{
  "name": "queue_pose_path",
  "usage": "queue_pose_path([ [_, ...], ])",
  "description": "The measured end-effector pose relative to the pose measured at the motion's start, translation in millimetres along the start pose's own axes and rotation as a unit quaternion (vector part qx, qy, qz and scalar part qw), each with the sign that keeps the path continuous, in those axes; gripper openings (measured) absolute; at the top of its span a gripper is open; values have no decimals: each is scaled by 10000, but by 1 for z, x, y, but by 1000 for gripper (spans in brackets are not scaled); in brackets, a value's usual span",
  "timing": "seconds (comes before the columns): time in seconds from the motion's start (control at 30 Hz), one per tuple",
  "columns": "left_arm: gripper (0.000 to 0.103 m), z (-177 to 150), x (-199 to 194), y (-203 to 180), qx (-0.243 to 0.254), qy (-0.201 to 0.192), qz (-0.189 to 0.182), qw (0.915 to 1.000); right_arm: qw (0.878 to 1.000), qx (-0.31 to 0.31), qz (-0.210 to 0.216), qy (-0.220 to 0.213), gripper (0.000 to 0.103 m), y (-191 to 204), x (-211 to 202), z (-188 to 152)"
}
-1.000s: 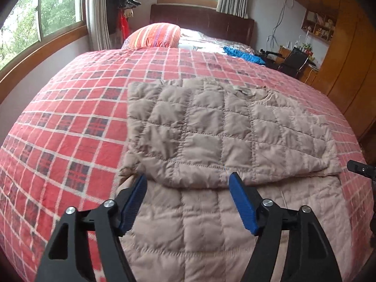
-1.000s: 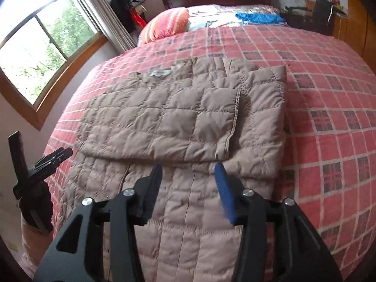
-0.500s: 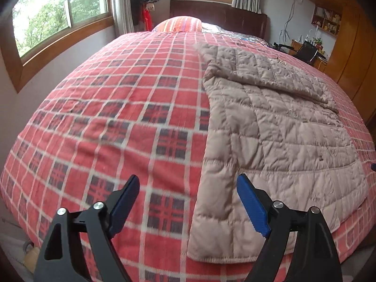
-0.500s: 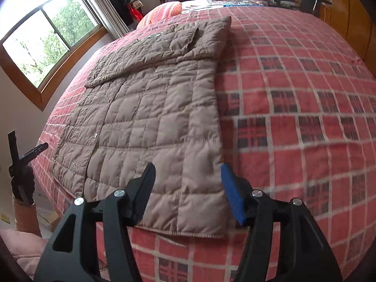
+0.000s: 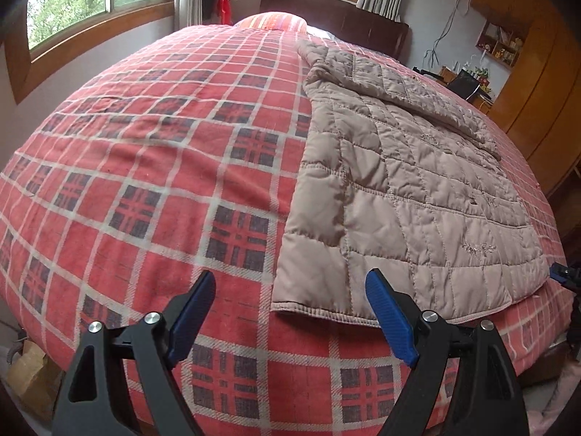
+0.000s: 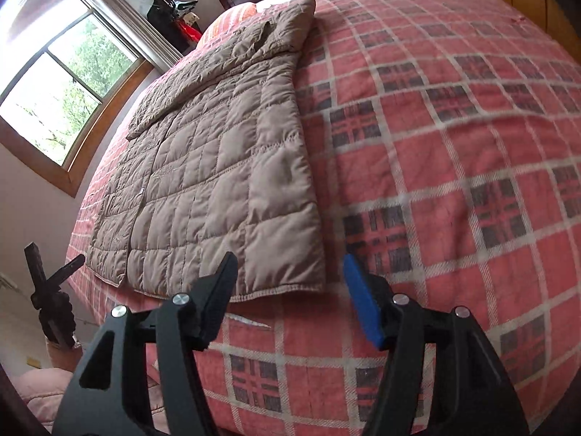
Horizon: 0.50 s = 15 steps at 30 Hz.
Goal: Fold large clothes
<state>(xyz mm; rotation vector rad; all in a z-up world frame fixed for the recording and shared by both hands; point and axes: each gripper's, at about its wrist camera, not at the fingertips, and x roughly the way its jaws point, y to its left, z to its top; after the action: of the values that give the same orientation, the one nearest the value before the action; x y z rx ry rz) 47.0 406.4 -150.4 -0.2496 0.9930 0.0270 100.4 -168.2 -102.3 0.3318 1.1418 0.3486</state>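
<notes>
On the bed (image 5: 138,167), a quilted brown jacket (image 5: 410,196) lies flat, its sleeves folded across the top.

Its hem reaches the near edge of the red checked bedspread (image 6: 472,152). The left claw (image 5: 290,319) and the right claw (image 6: 287,298) are both spread wide and empty, each just short of a lower corner of the hem.
</notes>
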Motion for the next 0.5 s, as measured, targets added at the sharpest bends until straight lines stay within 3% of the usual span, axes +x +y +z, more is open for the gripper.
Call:
queue_pose_path([
  [0.27,85,-4,16,-6,-67,152,-318,9994,9999,116,65,73,63,-7,15,-2],
  [0.37,85,-7,24,-9,-89,258,-779,9966,9998,202,54,13,58,-4,17,-2],
  [0.5,84,-6,30,-22,193,253,-560,9979,9999,50,-93,-30,50,7,22,-8],
])
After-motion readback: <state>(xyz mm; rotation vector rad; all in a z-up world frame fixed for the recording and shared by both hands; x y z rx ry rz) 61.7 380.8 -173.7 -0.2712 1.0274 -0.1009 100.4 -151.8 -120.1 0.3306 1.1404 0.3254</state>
